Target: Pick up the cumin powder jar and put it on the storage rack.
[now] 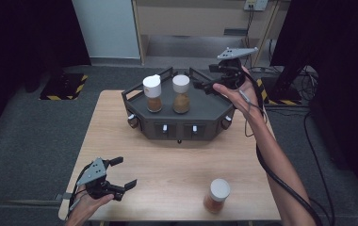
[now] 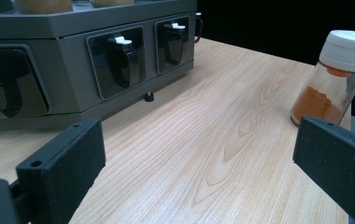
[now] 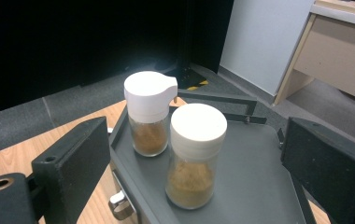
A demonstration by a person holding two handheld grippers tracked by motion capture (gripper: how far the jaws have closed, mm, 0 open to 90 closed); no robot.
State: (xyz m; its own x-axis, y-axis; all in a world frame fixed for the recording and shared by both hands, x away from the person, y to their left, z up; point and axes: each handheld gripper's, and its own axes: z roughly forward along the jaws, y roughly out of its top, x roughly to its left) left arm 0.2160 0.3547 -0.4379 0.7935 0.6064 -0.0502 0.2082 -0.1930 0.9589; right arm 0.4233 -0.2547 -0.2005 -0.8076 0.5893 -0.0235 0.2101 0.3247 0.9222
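High view: pale wood-grain tabletop [image 1: 167, 160] carries a dark grey, angular tray-like rack [image 1: 205, 115] with two clear glass spice jars [image 1: 167, 94], white caps, brown powder; a third jar [image 1: 217, 195] stands alone near the front edge, right of the left gripper [image 1: 120, 173], whose fingers are spread and empty, while the right gripper [image 1: 200, 84] hovers at the rack's right rear, fingers released. Left gripper view: matte black blocky fingers [image 2: 63, 163] wide apart over bare wood, the lone jar [image 2: 337, 77] with orange powder just beyond the right one, and glossy recessed switches [image 2: 119, 60] on the rack face. Right gripper view: fingers [image 3: 73, 158] apart and holding nothing, flanking the two jars [image 3: 194, 154] on the smooth grey deck, one cap with a spout lip [image 3: 150, 95], one plain round.
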